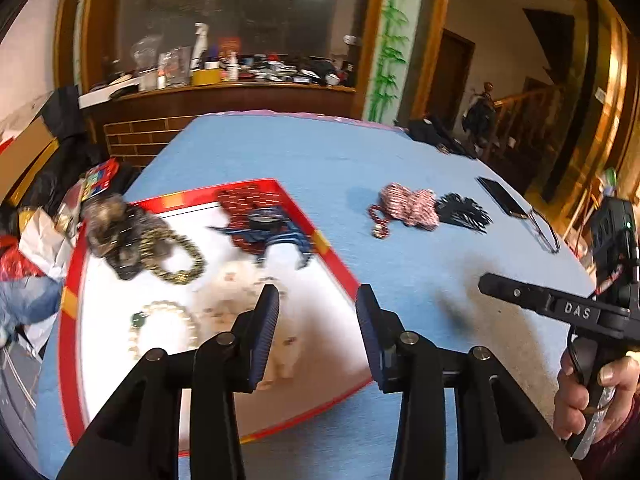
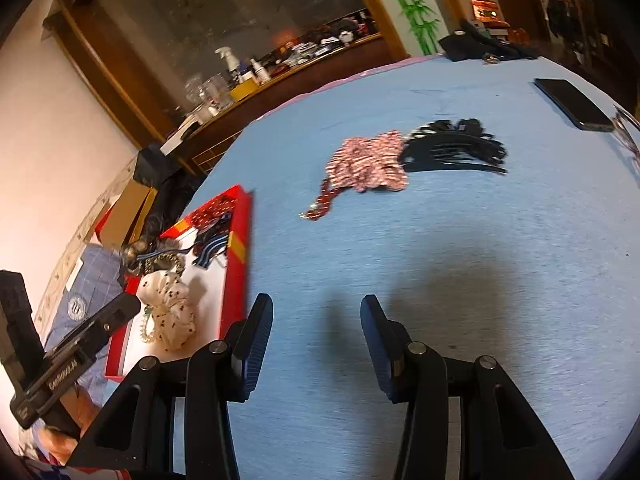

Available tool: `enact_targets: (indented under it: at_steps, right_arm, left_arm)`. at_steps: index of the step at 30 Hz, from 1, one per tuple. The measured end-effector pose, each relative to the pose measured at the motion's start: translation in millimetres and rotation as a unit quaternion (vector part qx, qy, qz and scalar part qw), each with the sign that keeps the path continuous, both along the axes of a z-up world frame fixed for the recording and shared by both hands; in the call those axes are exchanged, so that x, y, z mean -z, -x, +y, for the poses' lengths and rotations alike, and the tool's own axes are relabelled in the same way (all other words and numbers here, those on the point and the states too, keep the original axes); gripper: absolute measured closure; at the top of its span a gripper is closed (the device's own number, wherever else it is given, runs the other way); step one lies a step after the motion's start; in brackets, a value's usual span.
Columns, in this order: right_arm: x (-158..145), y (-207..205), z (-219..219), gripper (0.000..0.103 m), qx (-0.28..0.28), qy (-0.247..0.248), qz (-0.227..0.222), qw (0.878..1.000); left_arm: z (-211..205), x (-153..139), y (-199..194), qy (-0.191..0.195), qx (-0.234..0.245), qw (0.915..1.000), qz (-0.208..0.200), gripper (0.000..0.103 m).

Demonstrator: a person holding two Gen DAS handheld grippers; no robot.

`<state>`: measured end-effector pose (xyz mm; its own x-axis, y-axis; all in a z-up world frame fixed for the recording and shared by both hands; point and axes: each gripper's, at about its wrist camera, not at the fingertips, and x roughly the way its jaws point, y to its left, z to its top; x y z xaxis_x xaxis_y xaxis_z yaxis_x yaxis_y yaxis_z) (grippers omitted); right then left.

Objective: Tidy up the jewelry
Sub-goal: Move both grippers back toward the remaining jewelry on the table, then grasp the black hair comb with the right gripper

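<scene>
Roughly six pieces in red tray [image 1: 336, 256]; two outside, both tongs empty.

Lived-in home, likely living or dining room. Wood-framed mirror [image 1: 224, 20] above cluttered wooden ledge [image 1: 240, 90]: spray bottle [image 1: 199, 44], small bottles, jars, yellow tape roll [image 1: 206, 76]. Painted bamboo panel [image 1: 390, 40] beside dark wooden door [image 1: 450, 76]. Wooden stair railing [image 1: 520, 116] at far right, with beamed ceiling overhead. Counter [image 1: 320, 152] under blue cloth, carrying smartphone [image 2: 572, 104], eyeglasses [image 1: 546, 232], dark clothing heap [image 2: 476, 46]. Cardboard boxes [image 2: 128, 216] and bags on floor by wall.
</scene>
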<state>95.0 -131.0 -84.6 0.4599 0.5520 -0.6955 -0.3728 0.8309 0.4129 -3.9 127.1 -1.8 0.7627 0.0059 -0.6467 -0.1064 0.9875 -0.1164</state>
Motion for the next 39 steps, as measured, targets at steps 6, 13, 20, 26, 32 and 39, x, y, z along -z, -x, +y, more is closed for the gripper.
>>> enact_targets:
  at_steps: [6,13,20,26,32,39]
  right_arm:
    - [-10.8,-16.0,-29.9,0.053,0.027,-0.009,-0.01,1.0]
    - [-31.2,-66.0,-63.6,0.049,0.09,-0.004,-0.022,0.996]
    - [-21.5,-142.2,-73.0,0.048,0.13,0.004,-0.006,0.992]
    - [7.4,-159.8,-74.0,0.046,0.082,-0.055,0.045,0.994]
    - [-15.8,-125.0,-58.2,0.031,-0.072,-0.092,0.055,0.992]
    - [-9.5,-137.3,-83.6,0.029,0.06,-0.034,0.033,0.997]
  left_arm:
    - [-38.6,-2.2,-18.5,-0.027,0.034,0.999,0.009,0.059]
    - [-76.1,0.7,-42.7,-0.048,0.066,0.9964,0.02,0.057]
    - [-90.6,7.3,-61.5,-0.056,0.073,0.9952,0.032,0.055]
    - [-89.0,9.4,-82.2,-0.067,0.063,0.995,0.039,0.055]
    - [-82.6,1.6,-102.3,-0.058,0.045,0.9967,0.036,0.053]
    - [-80.9,-2.4,-119.9,-0.046,0.031,0.9979,0.034,0.052]
